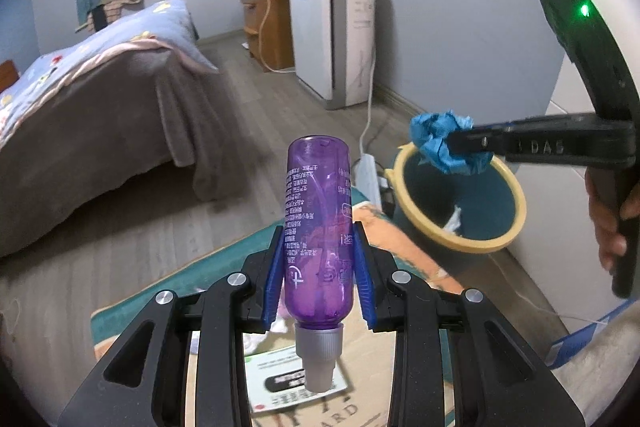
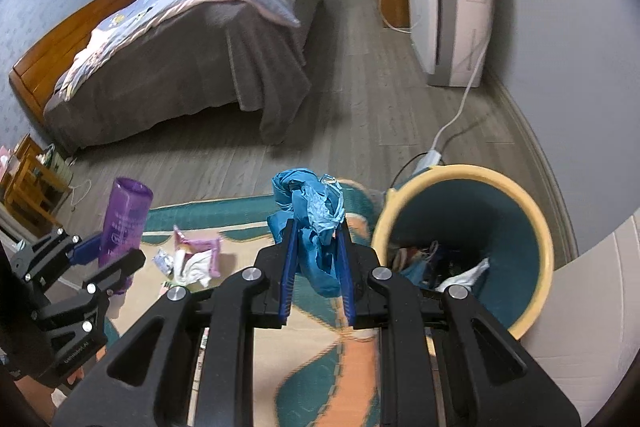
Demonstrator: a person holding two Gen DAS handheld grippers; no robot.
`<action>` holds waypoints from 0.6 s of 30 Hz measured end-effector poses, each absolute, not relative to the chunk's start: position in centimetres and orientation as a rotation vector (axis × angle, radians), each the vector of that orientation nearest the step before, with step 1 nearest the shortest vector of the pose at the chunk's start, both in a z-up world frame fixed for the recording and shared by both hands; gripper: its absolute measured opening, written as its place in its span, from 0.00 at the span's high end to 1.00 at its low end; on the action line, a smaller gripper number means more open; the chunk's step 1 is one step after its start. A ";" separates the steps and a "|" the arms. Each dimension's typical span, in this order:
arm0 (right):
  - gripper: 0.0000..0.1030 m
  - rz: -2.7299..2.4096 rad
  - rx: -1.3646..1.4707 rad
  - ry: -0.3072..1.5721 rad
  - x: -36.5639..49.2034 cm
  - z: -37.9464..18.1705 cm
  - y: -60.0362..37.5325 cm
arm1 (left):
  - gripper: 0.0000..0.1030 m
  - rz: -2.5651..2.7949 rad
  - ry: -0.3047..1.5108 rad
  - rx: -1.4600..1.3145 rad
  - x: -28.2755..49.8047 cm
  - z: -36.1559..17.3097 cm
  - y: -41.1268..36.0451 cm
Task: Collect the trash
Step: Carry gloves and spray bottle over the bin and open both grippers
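Left gripper (image 1: 319, 267) pinches a purple bottle (image 1: 318, 227); only the right view shows bin (image 2: 516, 183) contents.

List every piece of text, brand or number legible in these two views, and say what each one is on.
"DAS": moulded on the right gripper arm, left wrist view; a leading character is unclear.
"ARD": end of a word on the cardboard below the left gripper.
Purple bottle: white print, too small to read.
Green-and-white card: blurred.
White appliance panel: blurred.
Left gripper body, right wrist view: unreadable.
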State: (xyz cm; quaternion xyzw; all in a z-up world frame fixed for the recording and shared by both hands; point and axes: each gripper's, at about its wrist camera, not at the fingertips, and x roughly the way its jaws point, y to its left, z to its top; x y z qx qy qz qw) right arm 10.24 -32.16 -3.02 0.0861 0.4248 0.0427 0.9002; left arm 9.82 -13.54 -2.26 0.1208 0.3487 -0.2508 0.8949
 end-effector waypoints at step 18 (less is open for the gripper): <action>0.82 -0.164 0.340 0.948 9.9 -7.3 -45.5 | 0.67 -0.707 0.777 0.320 6.5 -4.7 -22.5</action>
